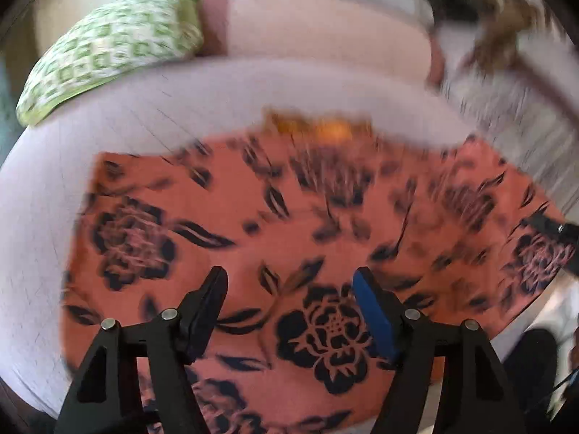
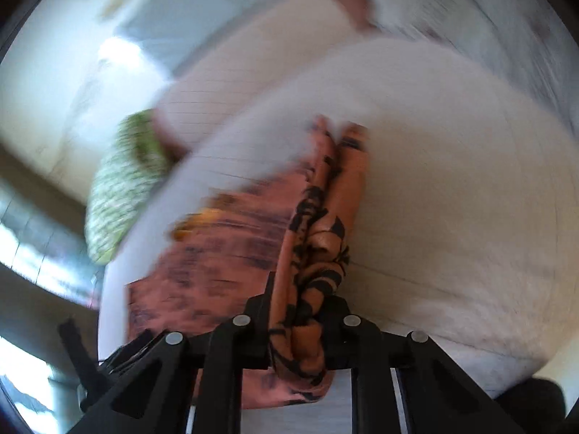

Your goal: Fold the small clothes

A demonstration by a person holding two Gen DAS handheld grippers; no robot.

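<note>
Right gripper [image 2: 296, 311] clamping floral cloth [image 2: 318, 238], white bed [image 2: 452, 188]

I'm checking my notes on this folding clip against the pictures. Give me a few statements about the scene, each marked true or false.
1. The right gripper is shut on a bunched edge of the orange floral garment. True.
2. The left gripper clamps the garment too. False: its jaws stand open above the cloth.
3. The garment lies on a white bed sheet. True.
4. The pillow near the bed's far side is plain blue. False: it is green and white patterned.
</note>
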